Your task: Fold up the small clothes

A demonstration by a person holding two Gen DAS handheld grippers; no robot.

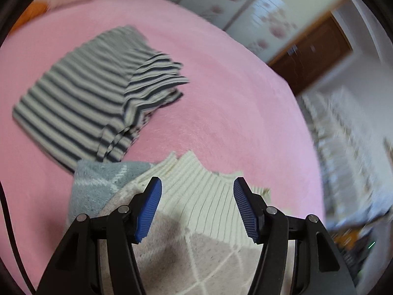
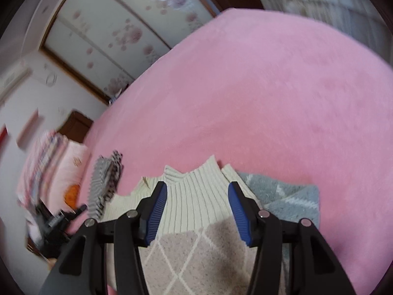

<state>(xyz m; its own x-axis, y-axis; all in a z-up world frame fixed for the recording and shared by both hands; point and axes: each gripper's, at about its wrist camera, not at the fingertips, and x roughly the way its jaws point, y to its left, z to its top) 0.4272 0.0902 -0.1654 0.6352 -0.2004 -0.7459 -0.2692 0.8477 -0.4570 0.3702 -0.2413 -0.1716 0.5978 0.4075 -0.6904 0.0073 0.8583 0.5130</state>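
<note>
Sweater: soft argyle knit sweater with cream ribbed collar [image 1: 203,196], beige-and-grey diamond body, lies flat on the pink fleece bed cover [image 1: 221,98] under me.
Handling: light, limp, stretchy, I judge; best pinched at collar edge or shoulders.
Left jaws [image 1: 197,211]: apart, empty, collar between them, untouched.
Right jaws [image 2: 197,211]: apart, empty, likewise.
Left view only: folded grey-striped knit garment [image 1: 98,93] shown in full.
Right view only: grey sleeve side [image 2: 289,196], clutter beside the bed.

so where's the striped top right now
In the left wrist view the striped top lies folded on the pink blanket, upper left, just beyond the argyle sweater.
</note>
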